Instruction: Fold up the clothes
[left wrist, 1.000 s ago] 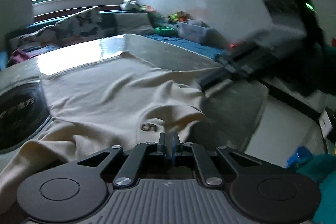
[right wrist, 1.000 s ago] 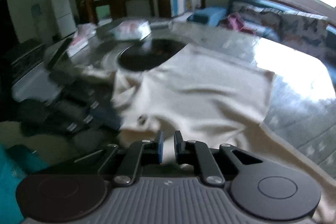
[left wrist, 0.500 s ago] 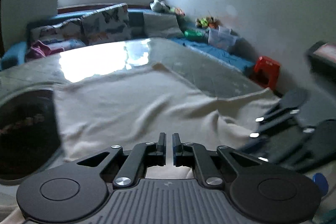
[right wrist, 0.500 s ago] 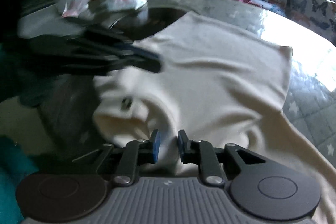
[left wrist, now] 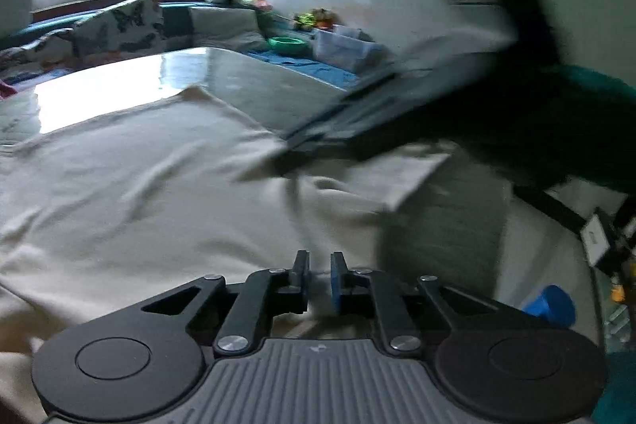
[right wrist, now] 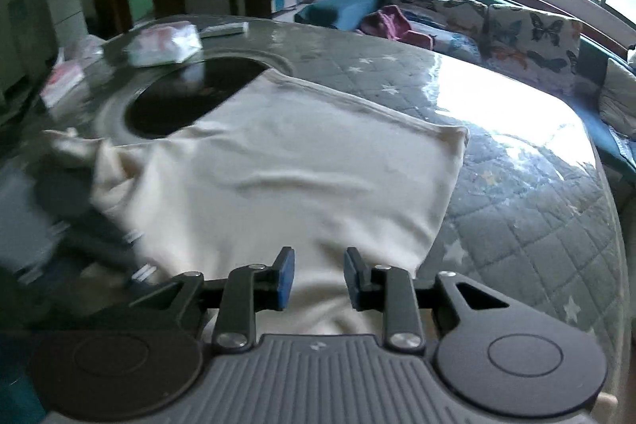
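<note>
So: cream garment (right wrist: 302, 177) lies spread across the tabletop (right wrist: 516, 209), which has a quilted star-print cover under a glossy sheet. It's mostly flat w/ shallow wrinkles; far-right corner sits square, left side is bunched and lifted, near edge runs under both claws. Whether it's partly folded already or only laid out, can't tell.

Handling, as a guess: light, soft knit, no stiffness, so it'll sag and drag from any single pinch. Glossy cover prob. lets it slide, so a pull may shift the whole piece rather than crease it. Best holds are hems, corners, sleeve ends, not mid-panel.

Left claw (left wrist: 318, 281): jaws a narrow gap apart, over the near cloth; looks like nothing clamped. Right claw (right wrist: 320, 279): jaws wider apart, empty, cloth right below. In the left view the right claw is a blurred shape at the right-hand sleeve (left wrist: 397, 177).

Edges/room: tabletop's right edge is near that sleeve, drop to the floor beyond. Far left, the round dark inset (right wrist: 194, 94) is partly covered by cloth; packets (right wrist: 163, 44) sit past it. Far right of the tabletop has open room.
</note>
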`<action>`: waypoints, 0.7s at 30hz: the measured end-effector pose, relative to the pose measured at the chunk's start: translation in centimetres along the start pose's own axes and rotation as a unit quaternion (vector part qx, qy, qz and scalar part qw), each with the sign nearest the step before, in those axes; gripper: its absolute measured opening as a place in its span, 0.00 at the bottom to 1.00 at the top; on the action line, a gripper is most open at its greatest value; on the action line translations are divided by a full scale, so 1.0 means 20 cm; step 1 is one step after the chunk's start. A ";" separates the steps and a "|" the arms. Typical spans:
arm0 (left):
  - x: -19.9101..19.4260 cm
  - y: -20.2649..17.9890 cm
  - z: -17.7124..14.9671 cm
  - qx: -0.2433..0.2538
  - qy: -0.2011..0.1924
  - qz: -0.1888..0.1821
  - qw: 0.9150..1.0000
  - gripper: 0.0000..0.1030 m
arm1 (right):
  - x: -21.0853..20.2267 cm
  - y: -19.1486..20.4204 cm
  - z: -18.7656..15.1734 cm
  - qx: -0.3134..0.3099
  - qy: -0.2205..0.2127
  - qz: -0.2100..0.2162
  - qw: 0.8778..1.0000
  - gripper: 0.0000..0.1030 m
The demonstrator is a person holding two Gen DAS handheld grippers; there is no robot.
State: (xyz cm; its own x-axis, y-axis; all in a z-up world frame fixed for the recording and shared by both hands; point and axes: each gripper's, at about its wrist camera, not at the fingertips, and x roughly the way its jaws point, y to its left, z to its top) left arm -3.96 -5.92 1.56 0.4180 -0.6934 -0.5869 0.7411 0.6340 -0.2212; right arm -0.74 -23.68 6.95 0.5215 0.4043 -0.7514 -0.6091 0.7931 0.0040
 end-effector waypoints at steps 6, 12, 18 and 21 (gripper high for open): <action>0.03 0.17 0.13 -0.027 -0.005 0.059 0.998 0.12 | 0.08 -0.04 -0.07 -0.001 0.017 -0.006 1.000 0.28; 0.06 0.37 0.27 -0.060 -0.015 0.136 0.989 0.12 | -0.05 0.00 -0.18 -0.028 0.039 -0.023 0.999 0.34; 0.13 0.59 0.40 -0.098 -0.016 0.199 0.975 0.11 | -0.05 0.06 -0.08 -0.037 -0.012 -0.016 0.999 0.35; 0.17 0.67 0.41 -0.107 -0.010 0.213 0.971 0.11 | 0.05 0.08 0.01 -0.032 -0.031 0.003 0.999 0.35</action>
State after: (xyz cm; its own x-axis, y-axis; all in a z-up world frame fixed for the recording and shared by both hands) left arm 11.58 -2.56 3.03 0.6742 -0.3582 -0.6458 0.3733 0.9198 -0.1205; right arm -1.02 -21.97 6.23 0.5525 0.4381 -0.7091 -0.6481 0.7608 -0.0349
